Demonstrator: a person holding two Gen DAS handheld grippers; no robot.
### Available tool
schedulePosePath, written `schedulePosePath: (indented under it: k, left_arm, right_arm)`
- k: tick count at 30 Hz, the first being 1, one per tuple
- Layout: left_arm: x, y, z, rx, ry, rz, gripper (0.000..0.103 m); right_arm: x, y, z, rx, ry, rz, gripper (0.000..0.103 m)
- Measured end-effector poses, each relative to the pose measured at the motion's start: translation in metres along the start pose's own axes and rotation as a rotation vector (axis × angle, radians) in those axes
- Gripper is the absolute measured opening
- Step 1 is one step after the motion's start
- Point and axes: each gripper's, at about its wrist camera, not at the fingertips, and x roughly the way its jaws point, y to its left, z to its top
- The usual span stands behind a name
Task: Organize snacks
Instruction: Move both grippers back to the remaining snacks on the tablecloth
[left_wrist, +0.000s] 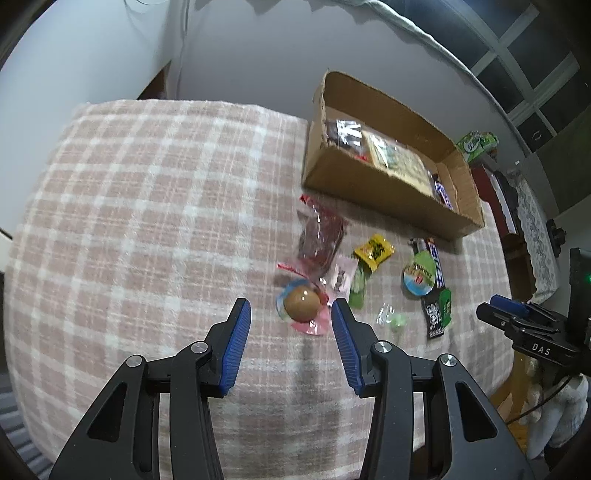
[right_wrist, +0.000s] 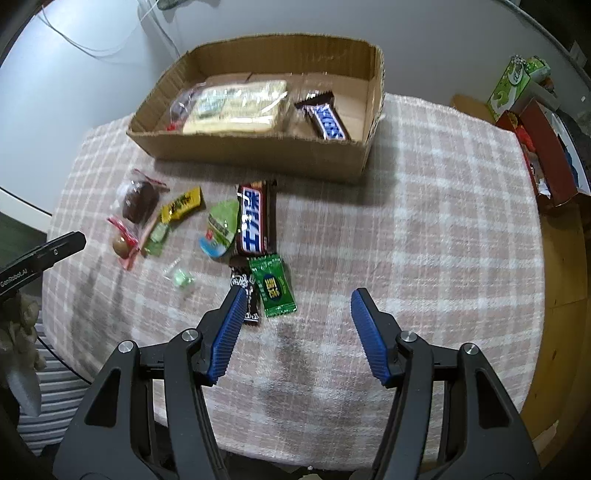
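Both grippers released: left gripper lines up on the round brown snack, right gripper over the green packet, box waiting at the counter's far edge.

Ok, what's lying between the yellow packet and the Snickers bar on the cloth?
A round green-lidded cup lies there on its side, touching the Snickers bar and apart from the yellow packet. The right wrist view shows it best.

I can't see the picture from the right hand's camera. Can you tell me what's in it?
Open tongs with blue pads hover over a pink checked tablecloth, holding nothing. Loose snacks lie ahead to the left, among them a green packet and a big chocolate bar. Behind them a cardboard box already holds another chocolate bar and a pale packet.
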Motion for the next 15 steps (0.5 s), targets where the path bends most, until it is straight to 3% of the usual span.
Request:
schedulePosePath:
  k: [6, 10, 15]
  left_arm:
    - [0.011, -0.001, -0.006, -0.006, 0.028, -0.007, 0.044]
    - [0.016, -0.001, -0.007, -0.004, 0.039, -0.003, 0.044]
    - [0.024, -0.002, -0.004, -0.004, 0.045, 0.006, 0.044]
  right_arm:
    - [0.020, 0.004, 0.002, -0.029, 0.032, -0.005, 0.061]
    - [0.033, 0.007, 0.006, -0.041, 0.065, 0.006, 0.053]
    - [0.045, 0.010, 0.008, -0.053, 0.083, -0.003, 0.052]
